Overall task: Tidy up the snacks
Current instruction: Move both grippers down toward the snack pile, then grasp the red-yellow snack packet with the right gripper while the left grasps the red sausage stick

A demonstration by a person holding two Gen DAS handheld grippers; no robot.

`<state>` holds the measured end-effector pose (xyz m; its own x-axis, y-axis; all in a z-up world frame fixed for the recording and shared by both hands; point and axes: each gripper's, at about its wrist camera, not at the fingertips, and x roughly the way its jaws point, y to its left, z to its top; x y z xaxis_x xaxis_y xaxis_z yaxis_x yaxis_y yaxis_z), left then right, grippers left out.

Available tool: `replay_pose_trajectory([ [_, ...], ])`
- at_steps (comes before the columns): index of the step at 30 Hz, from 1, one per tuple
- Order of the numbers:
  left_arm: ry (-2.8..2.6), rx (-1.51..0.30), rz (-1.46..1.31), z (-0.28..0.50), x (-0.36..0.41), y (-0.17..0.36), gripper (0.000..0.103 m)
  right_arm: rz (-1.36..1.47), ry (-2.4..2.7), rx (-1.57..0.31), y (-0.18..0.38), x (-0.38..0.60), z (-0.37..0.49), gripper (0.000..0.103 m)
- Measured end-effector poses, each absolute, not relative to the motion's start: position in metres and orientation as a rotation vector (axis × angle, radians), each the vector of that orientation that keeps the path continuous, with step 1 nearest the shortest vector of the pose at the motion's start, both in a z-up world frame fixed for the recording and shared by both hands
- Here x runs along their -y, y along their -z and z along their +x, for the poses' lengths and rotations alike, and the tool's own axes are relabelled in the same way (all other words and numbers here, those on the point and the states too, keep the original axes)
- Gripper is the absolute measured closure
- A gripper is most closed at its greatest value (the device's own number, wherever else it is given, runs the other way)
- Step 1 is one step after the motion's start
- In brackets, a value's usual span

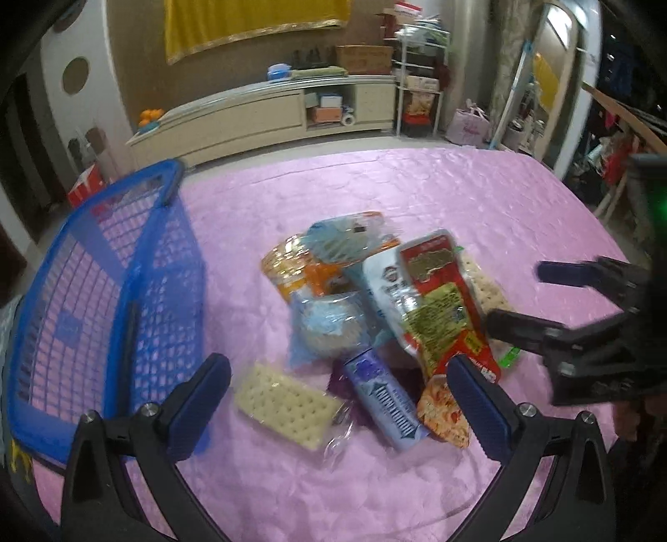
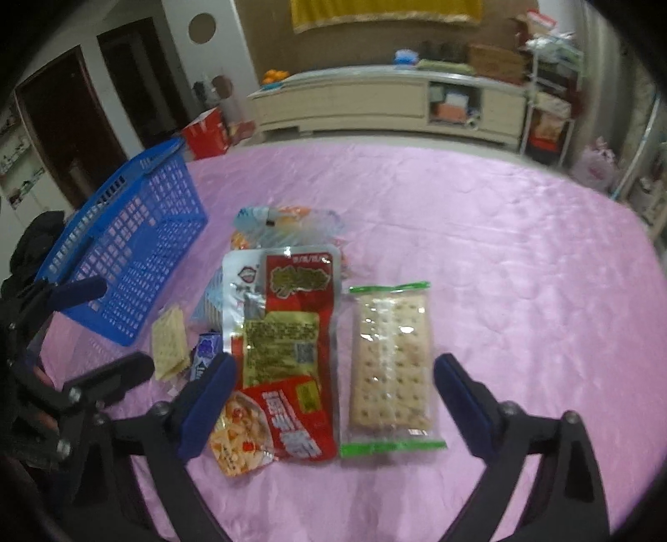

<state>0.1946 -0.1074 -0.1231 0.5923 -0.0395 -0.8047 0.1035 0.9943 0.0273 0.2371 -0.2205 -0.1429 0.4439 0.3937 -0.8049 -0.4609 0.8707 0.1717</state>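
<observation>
Two hand-held grippers hang over a pile of snacks on a counter [image 2: 521, 258] draped in pink cloth. The left gripper [image 1: 339, 396] has its blue-padded jaws spread wide with nothing between the pads; below it lie a clear-wrapped cracker pack [image 1: 285, 404] and a small blue packet [image 1: 385, 404]. The right gripper [image 2: 333, 400] likewise stands apart, gripping nothing; its jaws frame a long cracker pack with green-edged wrapping [image 2: 389, 362] and the lower end of a red snack pouch [image 2: 287, 333] that lies just beside it. Behind the red pouch a white pouch [image 2: 239, 287] sits partly covered, and at the far end of the pile are several overlapping packets, orange and pale blue, too blurred to name. A round snack in a clear blue-printed wrapper [image 1: 329, 325] rests near the middle of the heap. To the left of the snacks stands a blue plastic basket [image 2: 137, 242] with lattice walls, close to the pile but apart from it. Beyond the counter, a cream cabinet [image 2: 375, 104] runs along the back wall beneath a yellow cloth [image 1: 254, 25].
</observation>
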Motion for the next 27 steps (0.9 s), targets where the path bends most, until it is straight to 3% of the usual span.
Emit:
replay_pose_trajectory([
  [5, 0.118, -0.954, 0.068, 0.208, 0.115, 0.132, 0.0, -0.114, -0.592, -1.033, 0.16, 0.211, 0.258, 0.032],
  [10, 0.119, -0.985, 0.053, 0.209, 0.112, 0.142, 0.0, -0.058, -0.672, -1.073, 0.166, 0.207, 0.262, 0.068],
  [11, 0.124, -0.988, 0.045, 0.208, 0.111, 0.142, 0.0, -0.055, -0.675, -1.072, 0.164, 0.207, 0.26, 0.071],
  [13, 0.13, -0.989, 0.044, 0.207, 0.111, 0.142, 0.0, -0.065, -0.649, -1.053, 0.159, 0.207, 0.255, 0.091],
  [27, 0.33, -0.94, 0.1, 0.185, 0.13, 0.134, 0.0, 0.022, -0.454, -0.993, 0.132, 0.252, 0.233, 0.099],
])
